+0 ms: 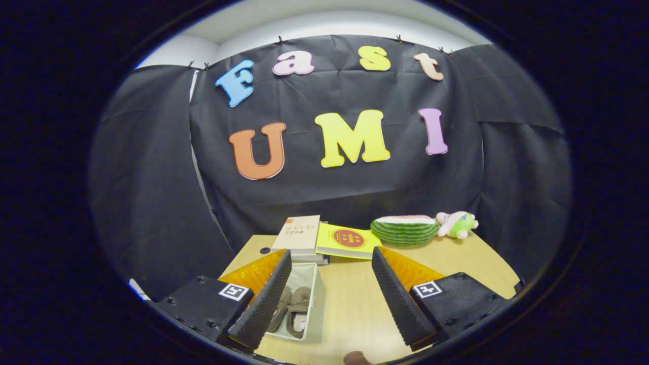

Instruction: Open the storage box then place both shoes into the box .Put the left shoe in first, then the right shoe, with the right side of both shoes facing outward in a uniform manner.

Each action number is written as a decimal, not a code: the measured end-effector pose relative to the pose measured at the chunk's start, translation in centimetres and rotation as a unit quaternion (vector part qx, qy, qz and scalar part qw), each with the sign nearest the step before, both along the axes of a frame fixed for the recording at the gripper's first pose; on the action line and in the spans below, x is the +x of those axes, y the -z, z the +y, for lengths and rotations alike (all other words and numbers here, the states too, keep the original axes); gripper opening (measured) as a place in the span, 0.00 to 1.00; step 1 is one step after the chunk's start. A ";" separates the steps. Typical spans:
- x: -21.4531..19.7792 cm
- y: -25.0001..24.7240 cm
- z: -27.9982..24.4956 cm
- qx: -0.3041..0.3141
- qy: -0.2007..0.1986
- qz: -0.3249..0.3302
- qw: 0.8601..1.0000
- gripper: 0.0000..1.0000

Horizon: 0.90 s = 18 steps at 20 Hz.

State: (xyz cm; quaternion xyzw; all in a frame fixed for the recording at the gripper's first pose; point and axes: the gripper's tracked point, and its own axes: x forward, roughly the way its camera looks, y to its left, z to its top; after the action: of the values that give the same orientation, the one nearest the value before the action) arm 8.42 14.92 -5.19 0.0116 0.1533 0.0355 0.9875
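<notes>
The hand-held gripper (332, 299) is wide open and holds nothing. At its 10 o'clock, the open pale box (318, 304) contains two brown shoes (294, 310), lying side by side.

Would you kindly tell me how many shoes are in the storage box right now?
2: both brown shoes lie side by side inside the open storage box, beside the left of the open fingers; that finger partly hides them.

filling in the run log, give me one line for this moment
gripper: open, holding nothing, raised above table | storage box: open, by left finger | shoes: both inside box | books, watermelon toy, plush: beyond fingers
</notes>
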 end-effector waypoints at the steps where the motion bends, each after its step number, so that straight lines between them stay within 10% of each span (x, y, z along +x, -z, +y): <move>1: -0.6 -0.4 -0.6 -0.004 0.001 -0.018 1.000 1.00; 18: -10.9 0.4 -11.2 -0.006 0.045 -0.168 0.985 1.00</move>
State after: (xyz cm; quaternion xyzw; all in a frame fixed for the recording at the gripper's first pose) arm -2.43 3.69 -5.60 0.0068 -0.0157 -0.0083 0.9998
